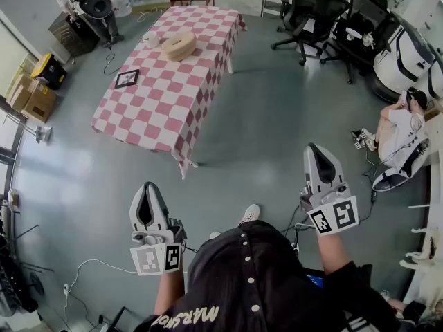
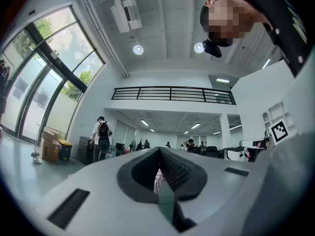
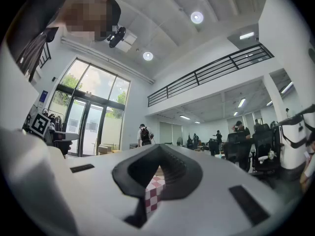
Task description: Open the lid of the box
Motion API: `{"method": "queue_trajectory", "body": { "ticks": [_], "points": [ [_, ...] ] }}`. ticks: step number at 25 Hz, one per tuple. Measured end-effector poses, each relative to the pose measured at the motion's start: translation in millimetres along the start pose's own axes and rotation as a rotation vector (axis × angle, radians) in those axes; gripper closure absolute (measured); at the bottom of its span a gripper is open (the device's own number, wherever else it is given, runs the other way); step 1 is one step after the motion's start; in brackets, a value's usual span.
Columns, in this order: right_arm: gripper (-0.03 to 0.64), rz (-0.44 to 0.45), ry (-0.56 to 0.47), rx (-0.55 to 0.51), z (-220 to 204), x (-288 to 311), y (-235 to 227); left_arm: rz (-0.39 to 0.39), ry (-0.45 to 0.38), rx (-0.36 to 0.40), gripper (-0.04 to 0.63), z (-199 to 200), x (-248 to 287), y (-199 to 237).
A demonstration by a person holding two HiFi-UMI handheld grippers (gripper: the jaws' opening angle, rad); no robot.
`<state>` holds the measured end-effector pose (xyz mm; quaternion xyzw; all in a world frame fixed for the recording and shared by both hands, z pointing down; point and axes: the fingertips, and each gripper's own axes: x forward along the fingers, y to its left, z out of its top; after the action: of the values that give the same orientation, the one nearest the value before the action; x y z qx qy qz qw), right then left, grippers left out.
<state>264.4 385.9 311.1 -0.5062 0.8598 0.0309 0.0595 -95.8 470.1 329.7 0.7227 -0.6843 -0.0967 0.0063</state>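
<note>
A round tan box (image 1: 178, 45) with its lid on sits near the far end of a table with a pink-and-white checked cloth (image 1: 166, 109), several steps ahead of me. Both grippers hang in the air close to my body, far from the table. My left gripper (image 1: 147, 189) points forward with its jaws together and nothing in them. My right gripper (image 1: 313, 149) is also shut and empty. In the left gripper view the gripper (image 2: 160, 149) shows closed tips; in the right gripper view the gripper (image 3: 160, 146) does too, with the checked cloth (image 3: 153, 193) glimpsed through the gap behind the tips.
A black-framed marker card (image 1: 127, 79) and a small white object (image 1: 149, 39) also lie on the table. Office chairs (image 1: 311, 9) stand at the back right, a person (image 1: 398, 133) sits on the floor at the right, and cardboard boxes (image 1: 31, 95) are at the left. Cables trail near my feet.
</note>
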Motion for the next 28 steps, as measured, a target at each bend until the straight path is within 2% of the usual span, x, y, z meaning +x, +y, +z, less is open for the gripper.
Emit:
{"method": "queue_trajectory", "body": {
  "ticks": [18,23,28],
  "points": [
    [0.615,0.011,0.007,0.015,-4.9,-0.5,1.9,-0.016,-0.001,0.013,0.586,-0.6,1.6,-5.8],
    [0.614,0.01,0.009,-0.013,-4.5,-1.7,2.2,-0.022,0.0,0.012,0.586,-2.1,2.0,-7.7],
    [0.535,0.034,0.027,-0.016,-7.2,0.1,7.3,-0.025,0.006,0.005,0.586,-5.4,1.4,-6.6]
  ]
}}
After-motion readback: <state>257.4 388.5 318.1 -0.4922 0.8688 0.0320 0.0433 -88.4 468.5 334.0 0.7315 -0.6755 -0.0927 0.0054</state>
